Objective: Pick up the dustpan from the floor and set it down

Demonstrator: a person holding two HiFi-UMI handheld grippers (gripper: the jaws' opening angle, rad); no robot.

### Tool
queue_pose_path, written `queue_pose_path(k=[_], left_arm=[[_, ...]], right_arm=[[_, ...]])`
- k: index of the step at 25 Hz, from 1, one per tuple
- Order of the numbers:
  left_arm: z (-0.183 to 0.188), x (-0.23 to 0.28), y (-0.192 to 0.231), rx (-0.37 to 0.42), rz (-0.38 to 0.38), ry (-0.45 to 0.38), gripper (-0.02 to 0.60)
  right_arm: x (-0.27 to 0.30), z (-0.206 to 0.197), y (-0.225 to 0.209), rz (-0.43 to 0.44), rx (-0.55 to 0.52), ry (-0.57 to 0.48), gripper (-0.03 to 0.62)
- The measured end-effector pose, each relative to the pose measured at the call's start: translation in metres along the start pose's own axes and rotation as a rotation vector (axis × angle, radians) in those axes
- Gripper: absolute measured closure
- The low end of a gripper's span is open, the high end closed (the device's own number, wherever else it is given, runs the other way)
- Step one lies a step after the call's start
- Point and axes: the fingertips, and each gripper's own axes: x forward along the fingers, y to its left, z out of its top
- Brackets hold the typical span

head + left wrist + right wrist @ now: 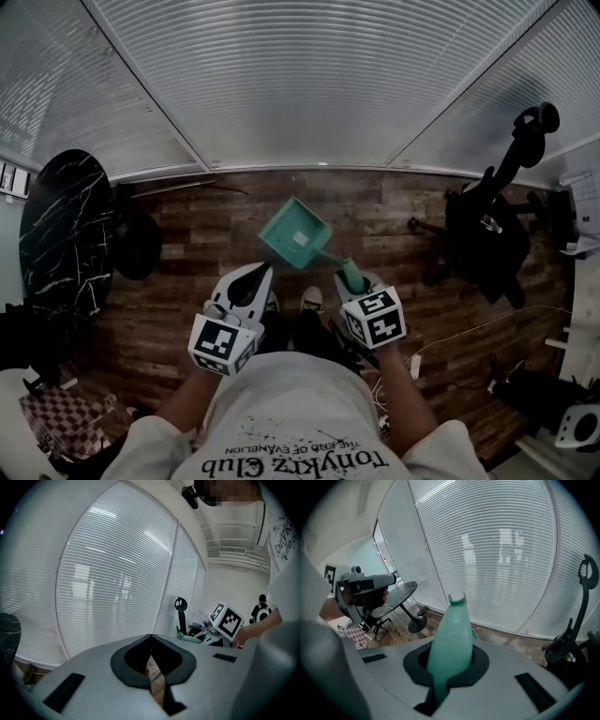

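Observation:
A teal dustpan (295, 234) hangs above the wooden floor (206, 234) in front of the person's shoes, its pan tilted up and to the left in the head view. My right gripper (352, 281) is shut on the dustpan's handle (349, 272). In the right gripper view the teal handle (451, 630) rises between the jaws of the right gripper (447, 665), and the pan is mostly hidden behind it. My left gripper (251, 277) hovers beside it on the left. Its jaws meet at the tips in the left gripper view (151, 641), with nothing between them.
A round black marble table (61, 234) stands at the left on a dark base (139, 246). A black office chair (487, 234) is at the right, with cables (469, 330) on the floor near it. Blinded glass walls (309, 84) close off the far side.

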Motion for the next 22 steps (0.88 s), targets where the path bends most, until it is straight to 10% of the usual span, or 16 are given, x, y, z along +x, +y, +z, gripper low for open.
queue_pose_path(k=[22], left_arm=[[-0.041, 0.044, 0.041, -0.077, 0.036, 0.039, 0.558]], right_arm=[[0.117, -0.050, -0.055, -0.010, 0.044, 0.034, 0.571]])
